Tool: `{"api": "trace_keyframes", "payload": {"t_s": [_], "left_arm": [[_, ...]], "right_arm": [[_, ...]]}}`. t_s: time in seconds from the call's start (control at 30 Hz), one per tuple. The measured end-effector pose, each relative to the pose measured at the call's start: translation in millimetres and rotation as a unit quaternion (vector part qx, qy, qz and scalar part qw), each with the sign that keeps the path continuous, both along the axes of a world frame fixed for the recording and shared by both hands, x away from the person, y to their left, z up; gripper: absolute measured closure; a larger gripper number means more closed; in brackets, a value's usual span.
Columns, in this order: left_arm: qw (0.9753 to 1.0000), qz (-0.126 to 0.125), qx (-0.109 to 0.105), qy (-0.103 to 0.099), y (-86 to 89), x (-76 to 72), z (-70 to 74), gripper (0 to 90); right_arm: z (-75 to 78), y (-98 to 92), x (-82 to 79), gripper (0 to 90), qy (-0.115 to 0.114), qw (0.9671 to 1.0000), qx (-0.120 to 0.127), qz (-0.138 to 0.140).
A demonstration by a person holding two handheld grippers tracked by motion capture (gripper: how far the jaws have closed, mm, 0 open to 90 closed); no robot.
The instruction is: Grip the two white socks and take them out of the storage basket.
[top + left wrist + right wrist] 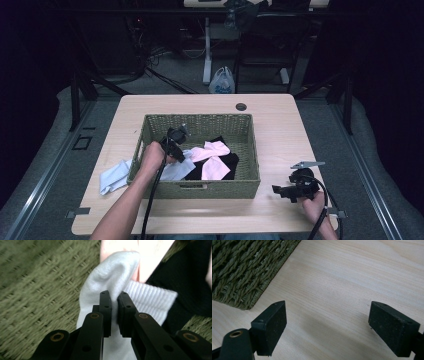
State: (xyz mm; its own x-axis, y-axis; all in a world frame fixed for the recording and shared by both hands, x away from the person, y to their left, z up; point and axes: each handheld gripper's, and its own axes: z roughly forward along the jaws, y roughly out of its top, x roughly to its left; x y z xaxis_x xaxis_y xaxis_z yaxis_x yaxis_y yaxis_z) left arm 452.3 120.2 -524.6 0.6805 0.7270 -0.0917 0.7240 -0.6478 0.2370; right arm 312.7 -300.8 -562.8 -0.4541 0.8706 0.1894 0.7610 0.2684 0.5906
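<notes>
Tools first: we rest our right tool (286,192) spread wide and idle on the bench (280,125), clear of the work. Inside the woven basket (200,189), our left tool (114,300) pinches a white sock (110,277) by a fold, near pink cloth (214,156) and black cloth (227,165).

High view looks down; both gripper views closely share the basket (200,190).

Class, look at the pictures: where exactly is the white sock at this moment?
In the high view the white sock lies inside the woven basket, at its left, beside the pink sock, pinched by the left gripper.
</notes>
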Motion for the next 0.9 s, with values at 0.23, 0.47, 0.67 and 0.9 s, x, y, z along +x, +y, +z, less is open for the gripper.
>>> {"api": "trace_keyframes", "payload": {"t_s": [0.23,0.47,0.67,0.9], "left_arm": [[0.9993,0.011,-0.019,-0.031,12.3,-4.2,21.6,84.2],[0.9978,0.014,-0.037,-0.054,25.7,-9.1,48.1,84.1],[0.9965,0.011,-0.048,-0.067,29.8,-13.5,65.6,84.1],[0.9947,0.008,-0.061,-0.082,32.8,-15.6,85.4,84.0]], "right_arm": [[-0.4,0.2,0.0,14.7,-0.001,1.0000,0.000,-0.002],[0.0,0.0,0.2,14.7,0.001,1.0000,-0.001,-0.002],[-0.2,0.3,0.3,14.7,0.001,1.0000,-0.001,-0.001],[-0.8,0.6,0.4,14.7,0.001,1.0000,0.000,-0.003]]}}
